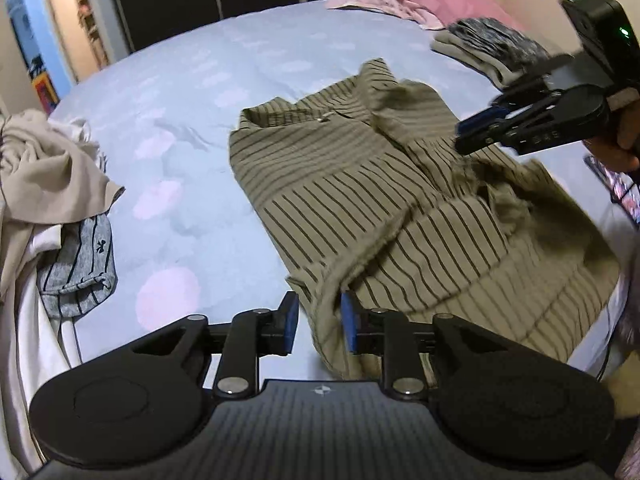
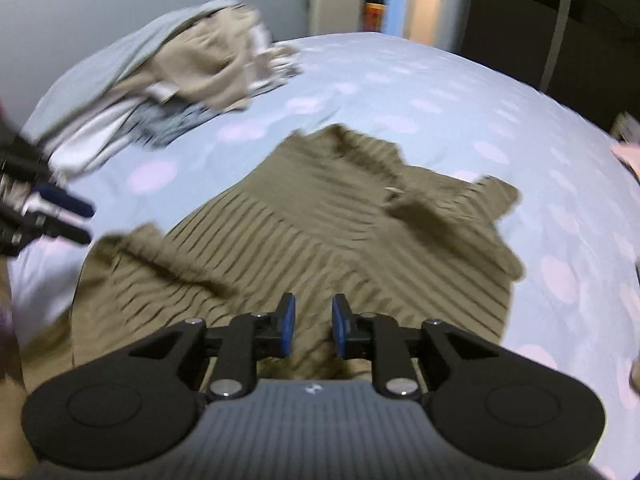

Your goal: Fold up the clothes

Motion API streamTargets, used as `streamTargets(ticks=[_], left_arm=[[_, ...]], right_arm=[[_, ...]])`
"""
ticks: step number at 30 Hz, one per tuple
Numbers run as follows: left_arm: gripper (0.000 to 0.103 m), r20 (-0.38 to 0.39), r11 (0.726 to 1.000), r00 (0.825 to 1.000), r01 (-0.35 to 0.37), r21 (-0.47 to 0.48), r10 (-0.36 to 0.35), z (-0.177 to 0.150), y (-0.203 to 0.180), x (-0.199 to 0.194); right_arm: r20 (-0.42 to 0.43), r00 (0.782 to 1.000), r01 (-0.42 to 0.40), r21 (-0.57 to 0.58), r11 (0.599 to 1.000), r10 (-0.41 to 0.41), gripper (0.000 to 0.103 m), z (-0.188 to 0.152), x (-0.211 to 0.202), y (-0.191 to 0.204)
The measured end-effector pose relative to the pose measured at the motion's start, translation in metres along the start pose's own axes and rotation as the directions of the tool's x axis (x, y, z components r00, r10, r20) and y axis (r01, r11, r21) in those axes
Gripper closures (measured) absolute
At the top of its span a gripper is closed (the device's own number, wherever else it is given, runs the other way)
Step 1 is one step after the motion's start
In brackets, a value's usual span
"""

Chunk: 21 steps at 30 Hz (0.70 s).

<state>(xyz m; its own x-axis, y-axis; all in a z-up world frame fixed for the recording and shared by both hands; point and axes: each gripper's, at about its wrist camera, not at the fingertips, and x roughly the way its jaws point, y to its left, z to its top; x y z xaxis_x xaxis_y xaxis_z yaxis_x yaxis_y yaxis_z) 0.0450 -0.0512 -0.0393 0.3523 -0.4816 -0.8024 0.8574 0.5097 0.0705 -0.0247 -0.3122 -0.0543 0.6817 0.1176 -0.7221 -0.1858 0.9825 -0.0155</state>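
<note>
Left tongs [image 1: 319, 322] parted around rumpled olive striped shirt [image 1: 384, 200] hem at bed [image 1: 192, 128] edge; right tongs [image 2: 314, 326] parted, empty, hovering above.

light: dim indoor, cool cast | left view: sharp | right view: motion-blurred | edges: strong fisheye bending

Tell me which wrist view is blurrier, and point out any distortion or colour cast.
Right wrist view: heavy motion blur smears the striped olive shirt and the unfolded clothes pile, while the right gripper stays sharp. Left wrist view: mostly crisp, with blur only along the shirt's right side and on the right gripper. Both views: fisheye bends the bed into a dome; cool bluish cast.
</note>
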Motion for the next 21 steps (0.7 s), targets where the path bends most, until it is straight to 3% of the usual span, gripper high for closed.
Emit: streamTargets(ticks=[4,9,11,15,21], left_arm=[[0.061,0.008,0.999,1.0,0.009,-0.034,-0.009,0.027,0.018,0.011],[0.055,0.023,0.99,0.999,0.05,-0.132,-0.047,0.065,0.041,0.045],[0.054,0.022,0.976,0.997,0.078,-0.203,-0.075,0.077,0.053,0.066],[0.054,0.008,0.945,0.996,0.091,-0.313,-0.093,0.095,0.073,0.104],[0.054,0.008,0.914,0.995,0.095,-0.395,-0.1,0.112,0.097,0.141]], right_arm=[[-0.02,1.0,0.006,0.12,0.993,-0.003,0.064,0.01,-0.01,-0.04],[-0.076,0.996,-0.028,0.305,0.952,0.054,0.048,0.013,-0.003,-0.101],[-0.088,0.992,-0.051,0.402,0.914,0.095,0.037,0.012,0.008,-0.124],[-0.074,0.991,-0.058,0.536,0.842,0.115,0.037,0.015,0.026,-0.158],[0.004,0.992,-0.091,0.735,0.672,0.13,0.04,0.022,0.042,-0.217]])
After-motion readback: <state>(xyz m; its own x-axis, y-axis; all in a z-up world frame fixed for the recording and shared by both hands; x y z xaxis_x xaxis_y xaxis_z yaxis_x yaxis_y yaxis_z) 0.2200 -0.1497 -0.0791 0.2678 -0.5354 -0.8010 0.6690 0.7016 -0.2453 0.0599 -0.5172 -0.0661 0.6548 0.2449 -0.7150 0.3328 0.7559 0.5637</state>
